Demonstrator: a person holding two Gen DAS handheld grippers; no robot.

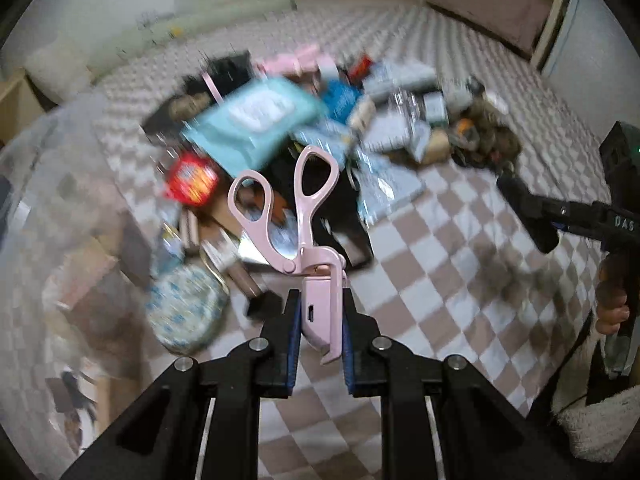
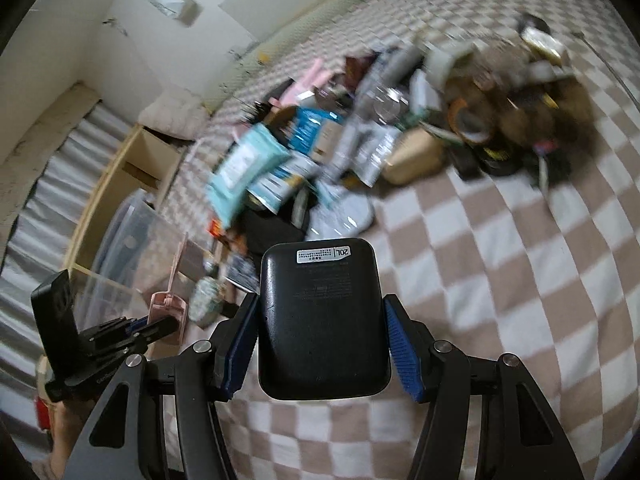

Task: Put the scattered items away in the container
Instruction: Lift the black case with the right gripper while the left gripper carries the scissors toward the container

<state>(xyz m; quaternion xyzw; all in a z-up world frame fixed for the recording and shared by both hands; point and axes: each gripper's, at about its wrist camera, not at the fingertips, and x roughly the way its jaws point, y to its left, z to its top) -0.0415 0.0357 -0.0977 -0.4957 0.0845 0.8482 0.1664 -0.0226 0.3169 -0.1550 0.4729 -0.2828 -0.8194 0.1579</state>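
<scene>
In the left wrist view my left gripper (image 1: 320, 332) is shut on a pair of pink scissors (image 1: 316, 276), its blue pads pressing the sheathed blade end while the handles point away from me. In the right wrist view my right gripper (image 2: 320, 340) is shut on a black rounded case (image 2: 320, 320) with a small white label. Both are held above the checkered blanket (image 1: 460, 260). A clear plastic container (image 2: 132, 232) stands at the left. From the right wrist view, the left gripper (image 2: 160, 324) with the scissors (image 2: 168, 308) is next to that container.
A blurred pile of scattered items lies ahead: a teal wipes pack (image 1: 256, 120), a red packet (image 1: 192, 178), a floral pouch (image 1: 184, 312), a tape roll (image 2: 468, 120), bottles and dark clutter. A cardboard box (image 2: 148, 160) sits by the wall. A hand (image 1: 612, 312) holds the right gripper (image 1: 560, 220).
</scene>
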